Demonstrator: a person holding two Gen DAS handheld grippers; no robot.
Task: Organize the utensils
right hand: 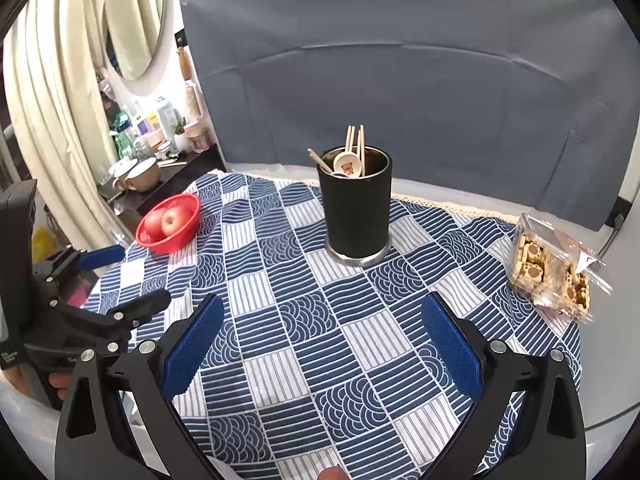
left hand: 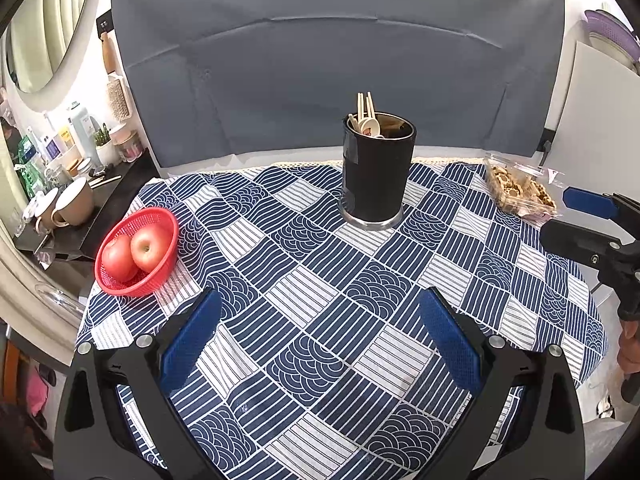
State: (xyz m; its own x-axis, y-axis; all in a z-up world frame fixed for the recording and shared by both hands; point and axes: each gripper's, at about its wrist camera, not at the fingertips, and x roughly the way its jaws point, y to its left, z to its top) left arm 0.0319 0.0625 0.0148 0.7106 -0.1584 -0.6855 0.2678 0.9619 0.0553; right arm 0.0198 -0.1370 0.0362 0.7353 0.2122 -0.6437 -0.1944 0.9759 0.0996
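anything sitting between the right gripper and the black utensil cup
Nothing visible does. From the right gripper, only bare patterned tablecloth lies up to the black cup holding chopsticks and a spoon. The red apple basket sits off to the left and the cookie box off to the right.

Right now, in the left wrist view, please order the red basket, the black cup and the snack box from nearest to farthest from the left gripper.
Measured from the left gripper:
1. Red basket, holding two apples, near the left edge of the table.
2. Black cup, with chopsticks and spoons, straight ahead in the middle.
3. Snack box, at the far right edge.
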